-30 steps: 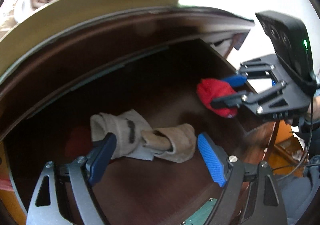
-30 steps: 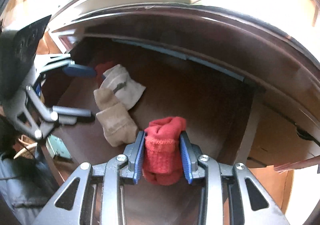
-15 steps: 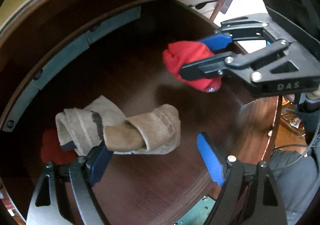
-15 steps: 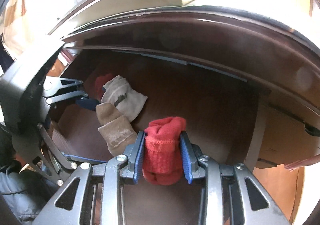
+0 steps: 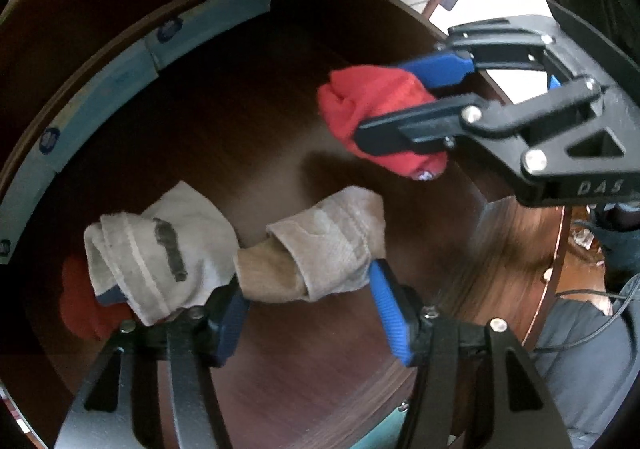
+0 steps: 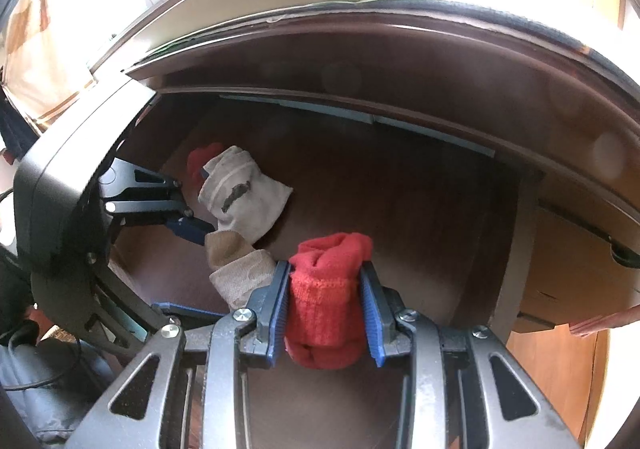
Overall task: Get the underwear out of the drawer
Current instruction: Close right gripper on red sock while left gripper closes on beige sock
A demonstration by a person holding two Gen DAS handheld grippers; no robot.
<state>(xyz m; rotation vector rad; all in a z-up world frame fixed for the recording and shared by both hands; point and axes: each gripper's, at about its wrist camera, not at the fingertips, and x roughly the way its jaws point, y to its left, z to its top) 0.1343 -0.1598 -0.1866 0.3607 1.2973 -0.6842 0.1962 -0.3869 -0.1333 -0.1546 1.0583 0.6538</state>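
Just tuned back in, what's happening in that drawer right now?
A person is emptying the drawer with two handheld grippers. The right gripper is shut on a red bundle and holds it above the drawer floor. The left gripper has its fingers either side of a beige bundle and has just been closing on it; a firm grip isn't clear yet. A pale grey bundle and another red piece lie beside it.

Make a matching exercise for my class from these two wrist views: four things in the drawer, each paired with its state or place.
1. red knitted bundle
2. tan rolled bundle
3. pale grey bundle with a dark mark
4. left gripper

A. jaws around a bundle, just closing
B. clamped in the right gripper
C. partly covers a red item
D. between the left gripper's jaws

Pairs: 1-B, 2-D, 3-C, 4-A
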